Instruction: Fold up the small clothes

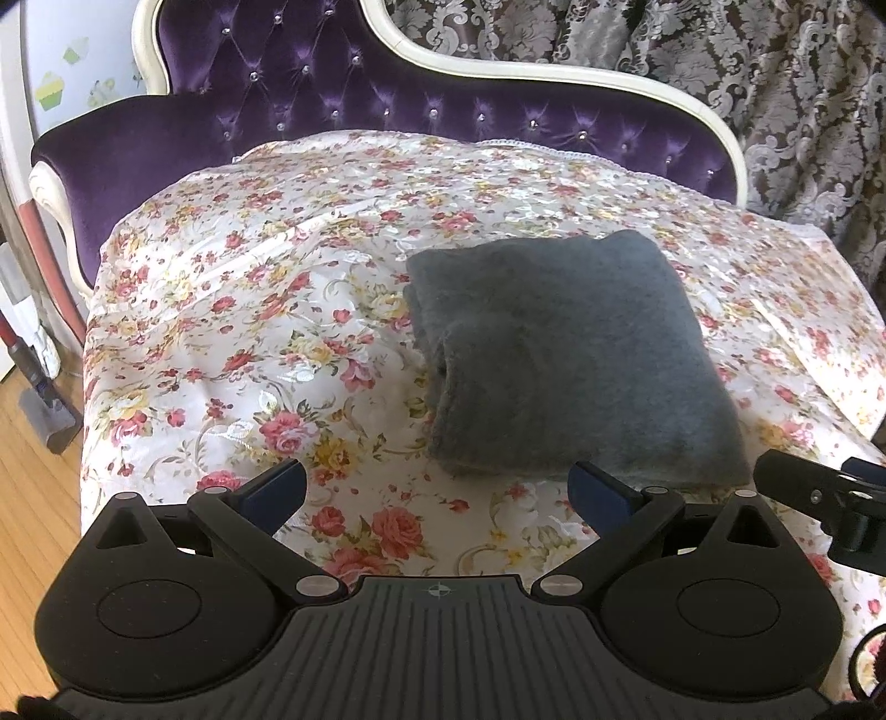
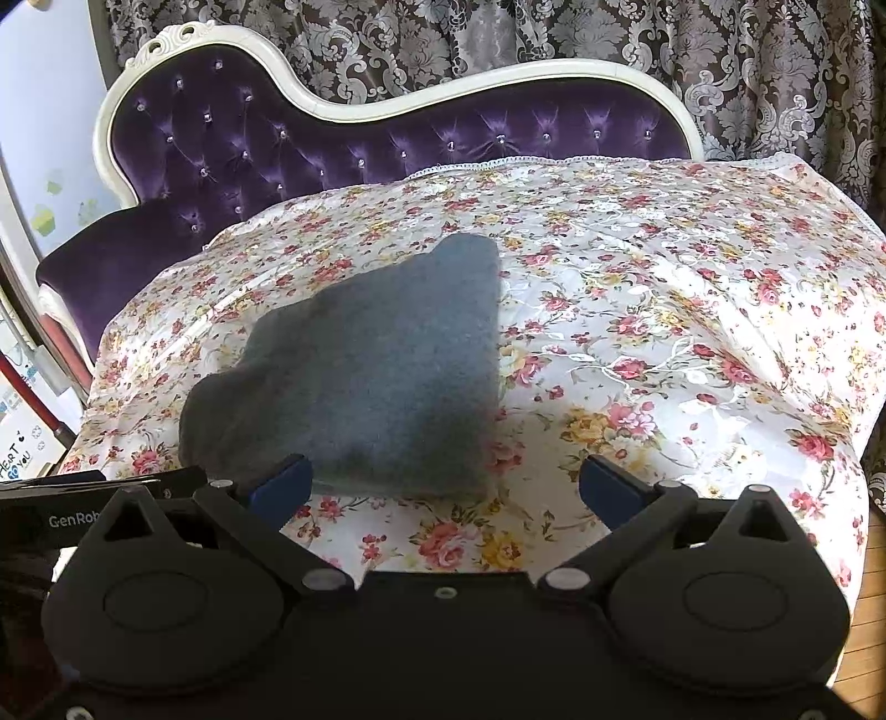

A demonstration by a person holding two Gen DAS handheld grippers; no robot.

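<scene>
A grey fuzzy garment [image 1: 559,354] lies folded into a thick square on the floral cloth [image 1: 249,310]. My left gripper [image 1: 437,487] is open and empty, just in front of the garment's near edge and to its left. The right gripper's finger [image 1: 797,487] shows at the right edge of the left wrist view. In the right wrist view the garment [image 2: 365,376] lies ahead and to the left. My right gripper [image 2: 443,484] is open and empty, with its left finger [image 2: 282,487] close to the garment's near edge. The left gripper's body [image 2: 72,515] shows at the left.
The floral cloth covers a purple tufted chaise [image 1: 332,94] with a cream frame. Patterned curtains [image 2: 554,33] hang behind. A wooden floor [image 1: 33,498] and a vacuum head [image 1: 47,415] lie to the left.
</scene>
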